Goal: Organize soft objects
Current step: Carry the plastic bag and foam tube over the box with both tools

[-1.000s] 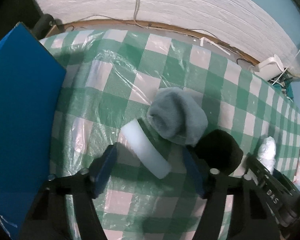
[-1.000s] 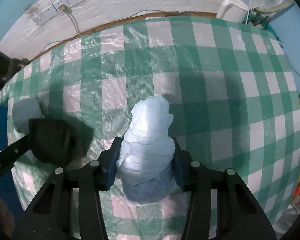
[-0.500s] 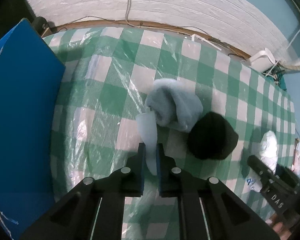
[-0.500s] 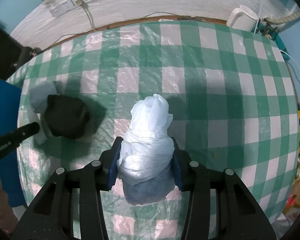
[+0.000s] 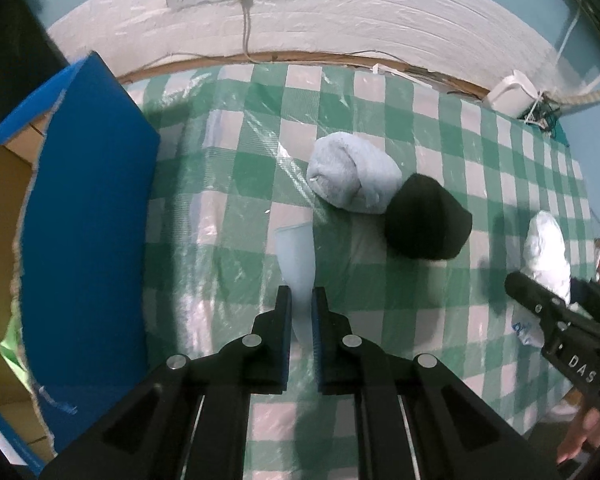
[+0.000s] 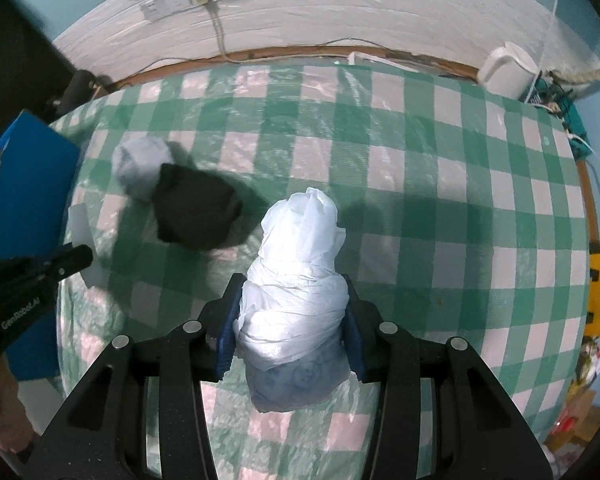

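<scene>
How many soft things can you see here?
4: a white foam strip in the left hand-held gripper, a white plastic bundle in the right hand-held gripper, and a grey cloth bundle touching a black cloth bundle on the tablecloth.

Green-and-white checked table (image 5: 240, 168); grey sock bundle (image 5: 352, 178) touching black bundle (image 5: 426, 218)

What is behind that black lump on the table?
A light blue rolled cloth lies behind the black lump, touching it. Its near edge is hidden by the lump; beyond it, only the checked tablecloth.
</scene>
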A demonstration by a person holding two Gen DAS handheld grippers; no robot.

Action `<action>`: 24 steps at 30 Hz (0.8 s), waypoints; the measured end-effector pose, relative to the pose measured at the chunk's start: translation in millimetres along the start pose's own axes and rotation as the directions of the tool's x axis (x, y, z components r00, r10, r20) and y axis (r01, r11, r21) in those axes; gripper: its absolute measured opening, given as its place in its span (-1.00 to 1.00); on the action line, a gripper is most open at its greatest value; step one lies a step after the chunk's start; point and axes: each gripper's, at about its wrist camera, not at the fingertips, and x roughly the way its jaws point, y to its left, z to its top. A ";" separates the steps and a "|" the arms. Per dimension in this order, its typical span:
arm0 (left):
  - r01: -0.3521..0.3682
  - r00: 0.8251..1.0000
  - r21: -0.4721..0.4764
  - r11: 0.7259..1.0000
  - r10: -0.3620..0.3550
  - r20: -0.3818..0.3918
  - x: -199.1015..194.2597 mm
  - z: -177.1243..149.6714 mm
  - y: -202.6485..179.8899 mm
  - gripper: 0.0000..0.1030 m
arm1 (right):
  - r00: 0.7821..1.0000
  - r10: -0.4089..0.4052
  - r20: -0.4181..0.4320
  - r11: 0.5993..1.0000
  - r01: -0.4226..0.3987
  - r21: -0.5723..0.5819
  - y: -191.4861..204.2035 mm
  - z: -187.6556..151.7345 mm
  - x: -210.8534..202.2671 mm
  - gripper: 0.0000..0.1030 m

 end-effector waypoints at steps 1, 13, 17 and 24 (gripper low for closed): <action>-0.008 1.000 0.010 1.000 0.008 0.005 -2.6 -2.0 0.1 -0.82 | 1.000 0.003 0.001 1.000 -0.003 -0.007 2.3 -0.8 -1.7 -0.14; -0.095 0.993 0.096 0.991 0.088 0.076 -35.2 -27.3 -2.3 -0.82 | 0.999 0.027 0.043 0.996 -0.023 -0.090 26.1 -7.5 -31.5 -0.14; -0.126 0.987 0.118 0.985 0.113 0.112 -46.6 -35.0 0.0 -0.82 | 0.998 0.027 0.053 0.993 -0.021 -0.116 32.1 -11.8 -38.5 -0.14; -0.187 0.973 0.149 0.971 0.162 0.164 -64.4 -46.0 0.0 -0.82 | 0.997 0.029 0.074 0.985 -0.015 -0.174 45.6 -16.6 -53.3 -0.14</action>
